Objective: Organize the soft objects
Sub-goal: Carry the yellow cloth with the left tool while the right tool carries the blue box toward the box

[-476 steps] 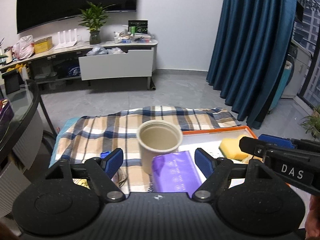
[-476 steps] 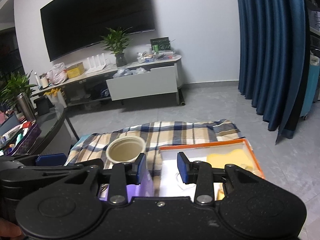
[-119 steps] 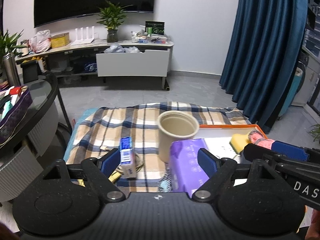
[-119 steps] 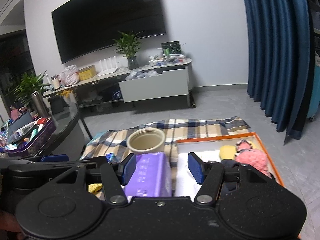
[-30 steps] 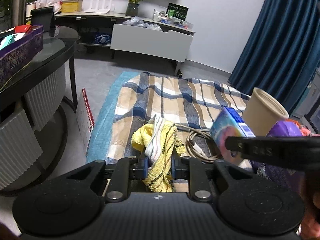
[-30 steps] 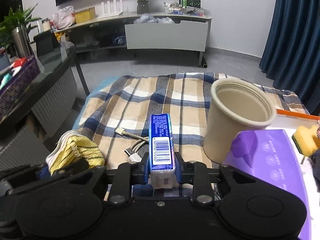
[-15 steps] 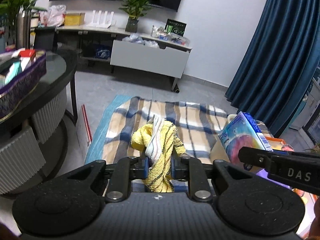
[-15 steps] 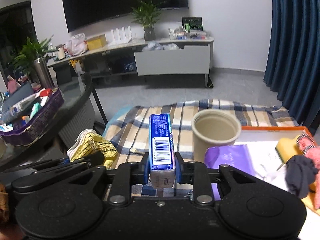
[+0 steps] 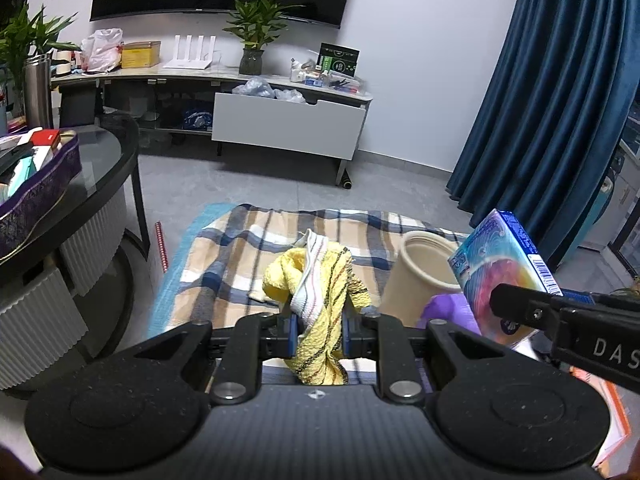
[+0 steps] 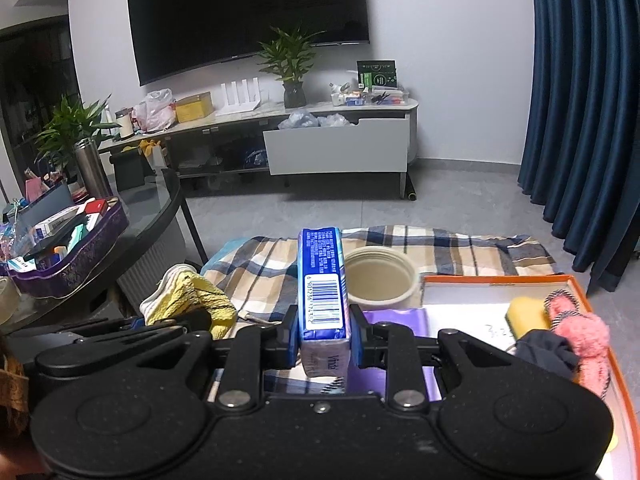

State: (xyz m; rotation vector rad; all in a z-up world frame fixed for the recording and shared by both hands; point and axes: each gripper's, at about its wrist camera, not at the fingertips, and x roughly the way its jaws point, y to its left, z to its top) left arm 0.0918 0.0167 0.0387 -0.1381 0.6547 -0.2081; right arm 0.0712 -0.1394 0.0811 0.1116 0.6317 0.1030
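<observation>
My left gripper (image 9: 319,334) is shut on a yellow striped cloth (image 9: 320,300) and holds it above the plaid blanket (image 9: 240,256). The cloth also shows in the right wrist view (image 10: 188,296). My right gripper (image 10: 324,340) is shut on a blue tissue pack (image 10: 322,284), held upright above the blanket; the pack also shows in the left wrist view (image 9: 500,276). An orange-rimmed tray (image 10: 472,280) at the right holds a yellow sponge (image 10: 526,314), a pink fluffy item (image 10: 584,340) and a dark cloth (image 10: 548,352).
A beige cup (image 10: 380,276) stands open on the blanket beside the tray. A purple pack (image 10: 400,320) lies in front of it. A cable end (image 10: 252,318) lies on the blanket. A round glass table (image 10: 132,236) with a purple basket (image 10: 68,268) stands at the left.
Both grippers have risen a little with their loads; more of the room and the tray's contents show now. Both stay shut.
</observation>
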